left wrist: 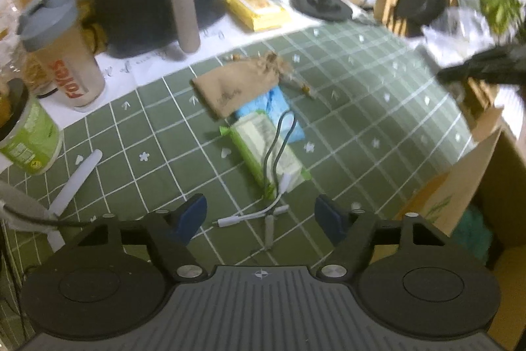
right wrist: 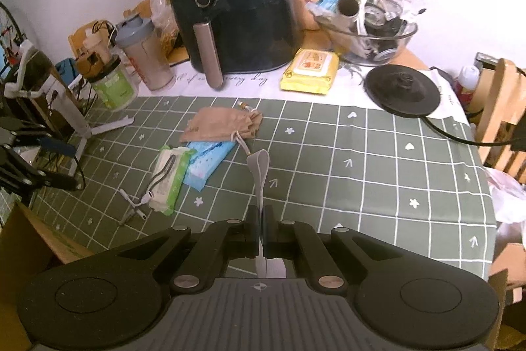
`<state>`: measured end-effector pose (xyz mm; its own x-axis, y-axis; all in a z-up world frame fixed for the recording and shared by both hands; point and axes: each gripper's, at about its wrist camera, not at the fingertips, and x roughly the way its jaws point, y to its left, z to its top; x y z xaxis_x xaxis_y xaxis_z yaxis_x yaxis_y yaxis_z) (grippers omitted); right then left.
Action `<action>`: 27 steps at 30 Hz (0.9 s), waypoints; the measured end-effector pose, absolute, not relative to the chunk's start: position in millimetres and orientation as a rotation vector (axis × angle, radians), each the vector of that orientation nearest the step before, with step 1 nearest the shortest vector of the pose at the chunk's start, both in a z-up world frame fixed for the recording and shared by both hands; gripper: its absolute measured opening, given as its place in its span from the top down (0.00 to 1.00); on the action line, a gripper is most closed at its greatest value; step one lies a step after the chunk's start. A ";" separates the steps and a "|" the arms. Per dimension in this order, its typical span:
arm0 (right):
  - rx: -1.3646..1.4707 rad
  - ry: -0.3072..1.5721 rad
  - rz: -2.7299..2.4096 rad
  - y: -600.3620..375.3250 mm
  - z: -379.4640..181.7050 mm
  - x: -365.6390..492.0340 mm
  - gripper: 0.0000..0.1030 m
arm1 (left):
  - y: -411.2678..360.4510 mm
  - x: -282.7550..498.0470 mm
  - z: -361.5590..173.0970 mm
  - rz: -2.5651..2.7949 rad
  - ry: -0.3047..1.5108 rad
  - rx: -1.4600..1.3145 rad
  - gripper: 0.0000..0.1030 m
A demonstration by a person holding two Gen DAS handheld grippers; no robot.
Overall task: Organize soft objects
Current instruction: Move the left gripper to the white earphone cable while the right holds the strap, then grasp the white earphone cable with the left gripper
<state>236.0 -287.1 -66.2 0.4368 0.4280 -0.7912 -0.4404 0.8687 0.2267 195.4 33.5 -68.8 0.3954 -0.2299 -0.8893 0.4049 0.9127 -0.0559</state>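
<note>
Right wrist view is showing the right gripper (right wrist: 259,231) pinching a limp grey strap (right wrist: 258,173) that is flopping toward twelve o'clock, light and best held mid-length, while beyond at eleven o'clock the soft wipes pack (right wrist: 169,176) is lying flat and the left gripper (left wrist: 259,216) is hanging open above it.

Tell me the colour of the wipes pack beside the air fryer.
Yellow wipes pack, right of the air fryer; clearest in the right wrist view.
</note>
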 end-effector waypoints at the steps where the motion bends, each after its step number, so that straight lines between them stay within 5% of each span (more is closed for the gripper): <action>1: -0.009 0.974 0.534 -288.8 -63.6 233.7 0.96 | 33.4 197.1 -72.8 -0.409 1.103 0.203 0.36; 23: 0.064 0.933 0.469 -309.2 -40.2 196.6 0.96 | 14.2 217.8 -159.1 -0.582 1.168 0.586 0.67; 27: 0.071 0.930 0.458 -313.2 -38.4 192.4 0.96 | 17.8 220.6 -159.2 -0.619 1.213 0.544 0.87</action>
